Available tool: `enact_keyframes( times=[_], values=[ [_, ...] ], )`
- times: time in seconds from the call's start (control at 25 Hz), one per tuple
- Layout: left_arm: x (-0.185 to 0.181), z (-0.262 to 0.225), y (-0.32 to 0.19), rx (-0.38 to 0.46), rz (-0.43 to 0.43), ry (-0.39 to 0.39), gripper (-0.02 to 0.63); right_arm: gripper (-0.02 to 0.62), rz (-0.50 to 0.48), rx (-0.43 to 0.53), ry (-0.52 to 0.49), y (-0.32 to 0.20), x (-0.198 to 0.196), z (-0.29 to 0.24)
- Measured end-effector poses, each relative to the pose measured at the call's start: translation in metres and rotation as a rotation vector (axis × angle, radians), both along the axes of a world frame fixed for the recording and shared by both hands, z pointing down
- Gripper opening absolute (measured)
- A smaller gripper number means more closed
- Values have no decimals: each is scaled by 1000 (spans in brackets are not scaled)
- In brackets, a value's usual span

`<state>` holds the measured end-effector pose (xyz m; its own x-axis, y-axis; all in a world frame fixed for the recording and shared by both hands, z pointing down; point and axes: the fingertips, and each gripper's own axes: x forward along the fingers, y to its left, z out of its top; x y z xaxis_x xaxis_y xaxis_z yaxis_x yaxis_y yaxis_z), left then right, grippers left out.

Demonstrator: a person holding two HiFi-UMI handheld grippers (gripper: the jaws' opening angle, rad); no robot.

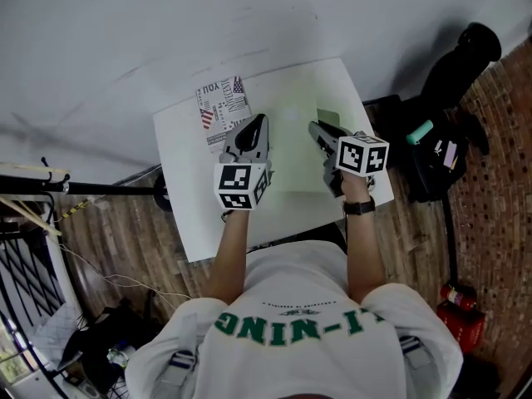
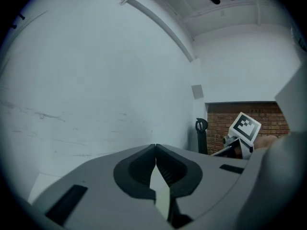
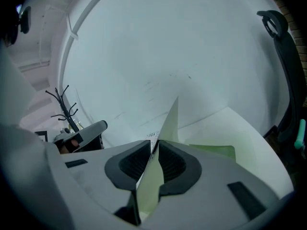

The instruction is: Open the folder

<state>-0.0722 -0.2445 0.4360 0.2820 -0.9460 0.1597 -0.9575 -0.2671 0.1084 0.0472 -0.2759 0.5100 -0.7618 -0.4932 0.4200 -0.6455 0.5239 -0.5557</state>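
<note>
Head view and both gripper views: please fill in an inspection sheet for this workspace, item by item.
Surface: white table, set against a pale wall.
Job's things: pale green folder on the table, one cover raised, a pocket showing inside.
Clutter: printed sheet with flags, at the table's far left corner.
Grippers: left gripper shut on a thin pale sheet, seemingly the folder's edge; right gripper shut on the raised cover.
Cables: loose cable on the floor at left.
Surroundings: wood floor; black bag and red canister at right.
</note>
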Motion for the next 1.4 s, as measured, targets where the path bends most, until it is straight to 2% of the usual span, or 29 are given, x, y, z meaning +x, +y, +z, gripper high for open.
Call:
enact_keyframes(
  times=[0.16,0.24,0.8,1.12,1.4],
  values=[
    [-18,-1,5,1,-27,4,15,74,-40,14,5,5,-23,-8],
    [-25,-1,8,1,-37,4,15,100,-45,28,4,6,-33,-11],
    [-78,-3,31,0,-110,-4,15,132,-115,55,-18,20,-94,-18],
    [-113,4,44,-18,-162,-13,15,163,-192,100,-10,25,-143,-16],
    [-149,17,56,-49,-225,-22,15,186,-248,88,-41,27,-188,-6]
  ],
)
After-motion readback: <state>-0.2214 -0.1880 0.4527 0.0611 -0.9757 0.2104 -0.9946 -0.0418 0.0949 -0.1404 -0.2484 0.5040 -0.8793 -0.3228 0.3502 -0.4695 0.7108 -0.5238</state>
